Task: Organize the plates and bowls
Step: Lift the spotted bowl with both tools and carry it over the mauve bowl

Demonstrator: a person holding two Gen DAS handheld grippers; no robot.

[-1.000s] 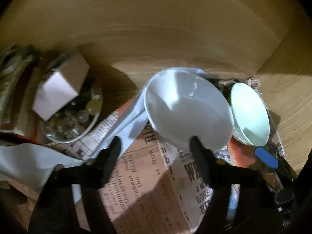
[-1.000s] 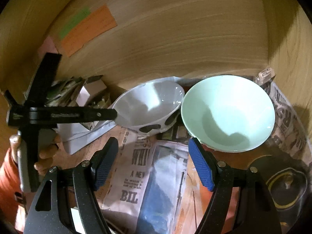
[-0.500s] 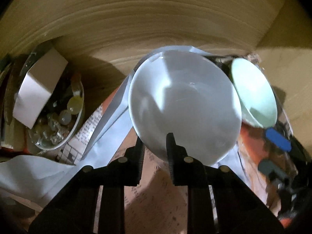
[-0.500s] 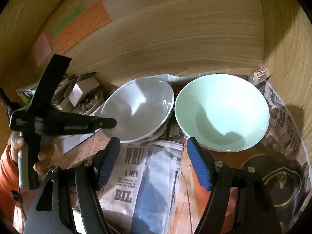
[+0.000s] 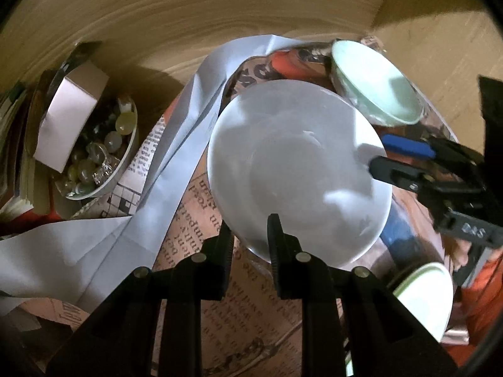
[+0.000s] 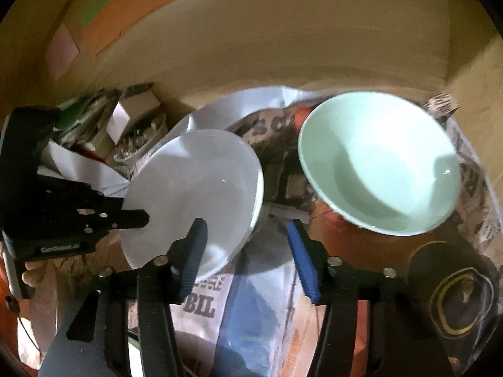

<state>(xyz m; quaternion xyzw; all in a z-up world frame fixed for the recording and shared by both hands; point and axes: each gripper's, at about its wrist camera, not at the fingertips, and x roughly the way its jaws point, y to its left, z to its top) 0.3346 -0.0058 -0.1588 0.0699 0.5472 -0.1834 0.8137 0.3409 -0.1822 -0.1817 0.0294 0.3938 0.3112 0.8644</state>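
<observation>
Between your left gripper's (image 5: 250,235) closed black jaws sits the near rim of the white bowl (image 5: 298,169), pinched and tilted above the newspaper lining (image 5: 195,220). Glazed, rigid and probably slick and chippable, it is best held deep on the rim. Your right gripper (image 6: 246,251) is closing with nothing between its blue pads; the mint bowl (image 6: 380,163) rests beyond, before the wooden back wall (image 6: 283,40).

A gap of newspaper (image 6: 276,169) separates the white bowl (image 6: 195,194) from the mint bowl (image 6: 380,160); wooden walls (image 6: 283,47) close in behind, clutter (image 5: 88,144) crowds the left.
</observation>
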